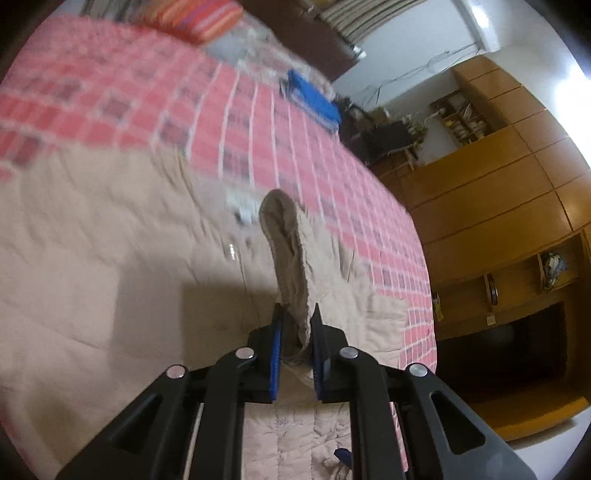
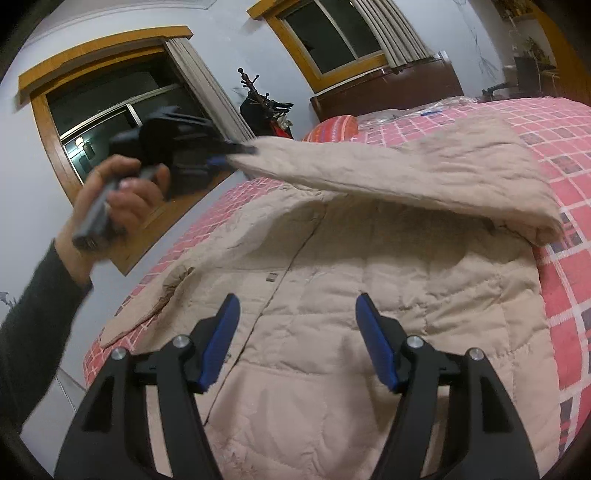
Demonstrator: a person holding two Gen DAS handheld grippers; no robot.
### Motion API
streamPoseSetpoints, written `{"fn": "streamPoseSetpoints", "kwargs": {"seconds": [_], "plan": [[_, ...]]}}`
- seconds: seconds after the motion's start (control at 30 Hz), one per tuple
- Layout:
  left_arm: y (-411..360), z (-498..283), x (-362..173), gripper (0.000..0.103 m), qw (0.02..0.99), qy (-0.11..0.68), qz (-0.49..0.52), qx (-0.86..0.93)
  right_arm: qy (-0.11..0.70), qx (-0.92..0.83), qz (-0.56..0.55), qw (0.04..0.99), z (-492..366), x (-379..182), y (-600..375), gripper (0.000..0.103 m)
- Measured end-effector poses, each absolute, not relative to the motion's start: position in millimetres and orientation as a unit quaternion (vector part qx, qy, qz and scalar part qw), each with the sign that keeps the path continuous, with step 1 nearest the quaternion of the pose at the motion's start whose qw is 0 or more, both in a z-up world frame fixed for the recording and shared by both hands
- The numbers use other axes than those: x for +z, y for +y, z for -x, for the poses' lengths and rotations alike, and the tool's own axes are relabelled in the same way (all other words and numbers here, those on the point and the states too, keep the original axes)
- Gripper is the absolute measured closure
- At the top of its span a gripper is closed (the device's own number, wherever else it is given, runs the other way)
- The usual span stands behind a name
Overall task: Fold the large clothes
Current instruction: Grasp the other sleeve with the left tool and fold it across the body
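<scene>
Lying on the bed (image 2: pixel 561 155), the beige padded coat (image 2: pixel 332 302) is in a sleeve fold; the left hand-held gripper (image 1: pixel 296 317) clenches its cuff (image 1: pixel 284 236); the right hand-held gripper (image 2: pixel 297 317) hangs released; next, I think, lay the sleeve (image 2: pixel 406 177) across the chest.

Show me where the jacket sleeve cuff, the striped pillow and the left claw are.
sleeve cuff (image 1: pixel 282 236): left wrist view, on the ribbed end standing above the claw.
striped pillow (image 1: pixel 199 16): left wrist view, on its orange top face.
left claw (image 1: pixel 297 325): left wrist view, midway between the blue fingertips, shut on the cuff.
</scene>
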State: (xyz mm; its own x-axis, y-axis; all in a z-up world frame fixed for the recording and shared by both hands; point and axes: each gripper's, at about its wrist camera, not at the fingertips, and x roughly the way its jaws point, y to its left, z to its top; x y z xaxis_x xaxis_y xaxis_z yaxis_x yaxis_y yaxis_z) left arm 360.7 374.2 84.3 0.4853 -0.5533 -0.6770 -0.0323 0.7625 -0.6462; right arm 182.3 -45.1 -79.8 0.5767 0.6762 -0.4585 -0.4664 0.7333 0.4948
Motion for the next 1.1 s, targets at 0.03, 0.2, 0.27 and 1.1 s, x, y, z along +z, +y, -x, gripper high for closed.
{"fn": "streamPoseSetpoints", "kwargs": {"seconds": [0.03, 0.2, 0.27, 1.1], "plan": [[382, -359, 94, 0.09, 0.811, 0.475, 0.302, -0.158, 0.325, 0.328, -0.163, 0.872, -182, -80, -45, 0.037], [422, -345, 127, 0.09, 0.827, 0.455, 0.299, -0.14, 0.325, 0.329, -0.167, 0.871, -178, -80, -45, 0.037], [441, -339, 126, 0.09, 0.828, 0.453, 0.303, -0.132, 0.325, 0.331, -0.166, 0.87, -176, -79, -44, 0.037], [518, -290, 33, 0.046, 0.836, 0.454, 0.305, -0.05, 0.336, 0.332, -0.182, 0.863, -188, -78, -50, 0.036]]}}
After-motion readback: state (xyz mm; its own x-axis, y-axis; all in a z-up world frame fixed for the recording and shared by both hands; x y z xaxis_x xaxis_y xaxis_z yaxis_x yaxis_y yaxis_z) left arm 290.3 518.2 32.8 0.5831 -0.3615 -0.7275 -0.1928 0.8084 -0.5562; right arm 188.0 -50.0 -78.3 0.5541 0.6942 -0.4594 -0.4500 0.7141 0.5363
